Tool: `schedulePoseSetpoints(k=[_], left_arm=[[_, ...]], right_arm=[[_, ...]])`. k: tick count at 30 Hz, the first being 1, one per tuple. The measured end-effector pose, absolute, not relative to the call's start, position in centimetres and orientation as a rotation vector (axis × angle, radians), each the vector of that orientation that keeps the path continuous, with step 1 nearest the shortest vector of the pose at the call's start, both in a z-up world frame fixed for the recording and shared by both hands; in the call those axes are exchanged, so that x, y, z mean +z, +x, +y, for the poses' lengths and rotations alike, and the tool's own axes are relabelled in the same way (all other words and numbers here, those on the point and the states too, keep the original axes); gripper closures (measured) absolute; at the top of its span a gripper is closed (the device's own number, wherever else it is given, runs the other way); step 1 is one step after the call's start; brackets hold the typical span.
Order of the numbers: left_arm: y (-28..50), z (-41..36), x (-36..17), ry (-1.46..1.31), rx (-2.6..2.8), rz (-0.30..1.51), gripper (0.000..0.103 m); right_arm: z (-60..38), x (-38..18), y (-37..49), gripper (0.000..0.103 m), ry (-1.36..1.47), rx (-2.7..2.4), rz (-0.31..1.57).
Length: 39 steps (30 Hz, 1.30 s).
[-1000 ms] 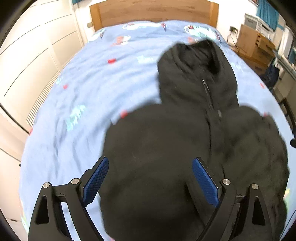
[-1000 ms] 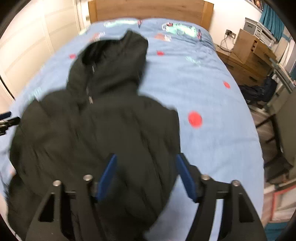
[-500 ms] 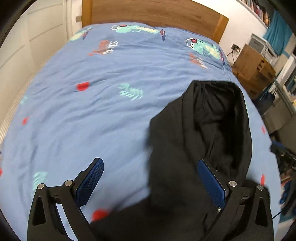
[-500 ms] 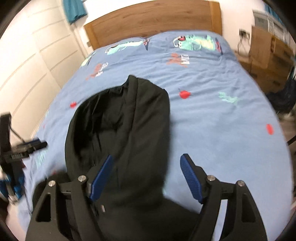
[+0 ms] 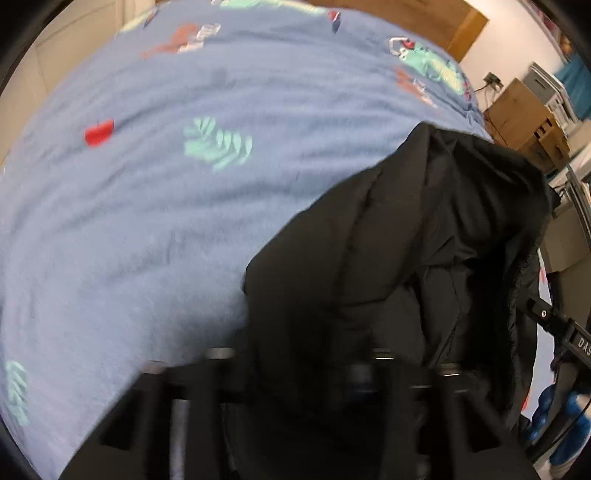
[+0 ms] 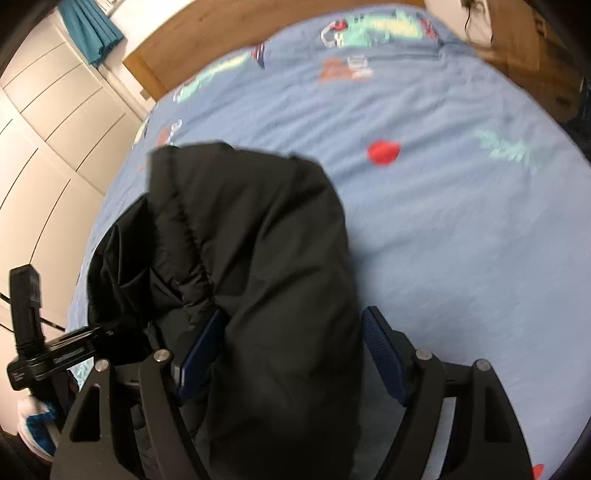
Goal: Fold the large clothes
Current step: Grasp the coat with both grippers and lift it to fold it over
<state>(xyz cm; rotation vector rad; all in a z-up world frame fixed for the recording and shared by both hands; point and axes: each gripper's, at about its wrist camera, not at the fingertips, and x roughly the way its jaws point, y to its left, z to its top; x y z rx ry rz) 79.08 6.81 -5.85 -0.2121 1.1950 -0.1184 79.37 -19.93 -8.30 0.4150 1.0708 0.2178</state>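
Note:
A black hooded puffer jacket point(image 5: 406, 258) lies on the blue patterned bed sheet point(image 5: 147, 221). Its hood point(image 6: 240, 221) fills both views. My left gripper point(image 5: 303, 369) is low over the hood's left side; its fingers are blurred and buried in the black fabric, with the blue pads hidden. My right gripper point(image 6: 291, 350) is open, and its blue pads point(image 6: 380, 350) straddle the hood's right side. Each gripper shows at the edge of the other's view, the left one point(image 6: 33, 332) and the right one point(image 5: 561, 332).
A wooden headboard point(image 6: 207, 40) stands at the far end of the bed. White wardrobe doors point(image 6: 48, 110) run along the left. A wooden cabinet point(image 5: 524, 118) stands to the right of the bed. Teal curtains point(image 6: 88, 26) hang at the back.
Both grippers moved forward from the jacket's body up to the hood and came down onto it. The left gripper's fingers, wide apart before, now stand closer together in the fabric.

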Motion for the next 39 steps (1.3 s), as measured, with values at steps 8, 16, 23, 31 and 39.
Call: schedulePoseSetpoints(k=[8,16,23,31,39], left_arm=[[75.8,6.8,-2.5,-0.188,-0.142,1.120,0.095],[66.9,8.8,2.9,-0.239,-0.182,1.037,0.095],[55.1,11.0,4.4,-0.296,-0.241,0.976,0.095],[46.2,11.8,0.8,-0.327,-0.285,0.961,0.093],[41.9,11.0,-1.6,-0.262,-0.324,0.871,0.090]], right_arm=[[-18.6,-6.0,77.6,0.093,0.361,0.301,1.045],[-18.1,2.3,69.5,0.094,0.295,0.407,0.951],[-18.3,7.1,57.2,0.094,0.278,0.527,0.840],[-18.5,4.3,46.6,0.094,0.294,0.577,0.800],[-19.7,-0.9,40.2,0.094,0.340,0.550,0.732]])
